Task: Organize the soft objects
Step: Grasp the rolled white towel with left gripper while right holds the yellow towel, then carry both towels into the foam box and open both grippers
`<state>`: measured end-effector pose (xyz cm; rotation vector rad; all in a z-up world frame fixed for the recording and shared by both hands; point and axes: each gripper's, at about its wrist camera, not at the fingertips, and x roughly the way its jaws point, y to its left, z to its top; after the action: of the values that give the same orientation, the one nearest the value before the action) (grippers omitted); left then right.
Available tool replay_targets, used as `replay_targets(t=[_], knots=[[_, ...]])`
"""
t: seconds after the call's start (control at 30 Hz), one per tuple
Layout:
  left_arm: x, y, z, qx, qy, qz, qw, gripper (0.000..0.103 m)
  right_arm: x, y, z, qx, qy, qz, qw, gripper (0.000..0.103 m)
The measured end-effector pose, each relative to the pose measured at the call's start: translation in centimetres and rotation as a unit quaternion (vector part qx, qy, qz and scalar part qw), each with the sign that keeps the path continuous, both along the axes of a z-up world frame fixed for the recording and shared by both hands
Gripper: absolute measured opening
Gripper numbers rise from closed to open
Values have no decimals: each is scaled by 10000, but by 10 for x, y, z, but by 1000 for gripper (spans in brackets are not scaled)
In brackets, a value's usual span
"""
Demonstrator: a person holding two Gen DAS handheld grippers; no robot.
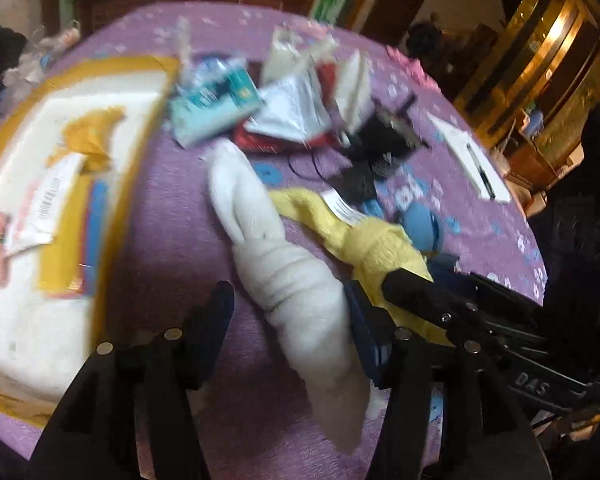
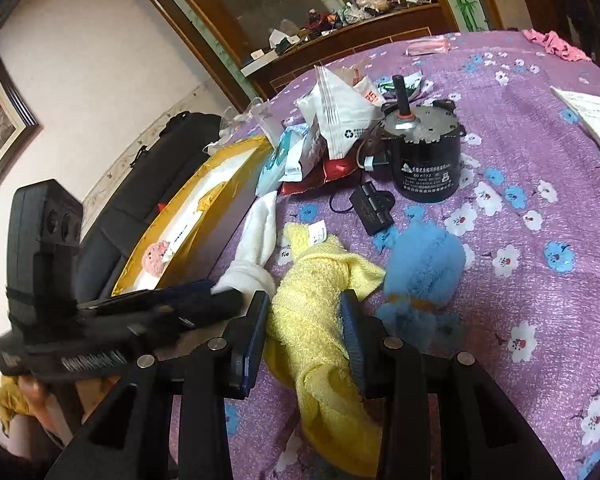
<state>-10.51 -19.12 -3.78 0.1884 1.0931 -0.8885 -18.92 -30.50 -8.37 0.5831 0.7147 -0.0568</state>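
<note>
Yellow towel (image 2: 320,320) lies rolled on the purple floral tablecloth (image 2: 520,240), with the right gripper (image 2: 306,336) closed around it. Beside it, the left gripper (image 1: 288,320) stands wide, seemingly straddling the white towel (image 1: 284,272) through blur.

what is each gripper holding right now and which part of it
The right gripper pinches the yellow towel across its bunched middle. The left gripper straddles the white cloth, fingers wide open, not yet gripping it.

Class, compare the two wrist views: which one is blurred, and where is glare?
Left wrist view: motion-blurred throughout, the white cloth smeared, bright glare on the gold cabinet. Right wrist view: sharp, the yellow towel weave clear, edges bent by fisheye.
</note>
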Motion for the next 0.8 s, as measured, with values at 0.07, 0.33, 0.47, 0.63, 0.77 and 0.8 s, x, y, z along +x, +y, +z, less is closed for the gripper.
replay_targets(t=[0.07, 0.33, 0.47, 0.63, 0.77, 0.8], knots=[[-2, -7, -5, 92, -27, 18, 10000, 50, 0, -1, -1, 31, 4, -24, 10000, 36], [-20, 18, 30, -744, -159, 59, 9971, 37, -21, -2, 21, 391, -463, 147, 9981, 35], [-8, 54, 78, -1350, -362, 326, 9897, 37, -17, 3, 65, 148, -892, 202, 9957, 35], [36, 93, 109, -1478, -758, 895, 9820, 37, 37, 26, 99, 370, -1157, 680, 9903, 35], [87, 120, 117, -1302, -993, 1398, 9765, 37, 108, 49, 104, 362, -951, 802, 9916, 35], [98, 123, 114, -1263, -994, 1444, 9764, 37, 128, 53, 104, 365, -958, 822, 9913, 35]])
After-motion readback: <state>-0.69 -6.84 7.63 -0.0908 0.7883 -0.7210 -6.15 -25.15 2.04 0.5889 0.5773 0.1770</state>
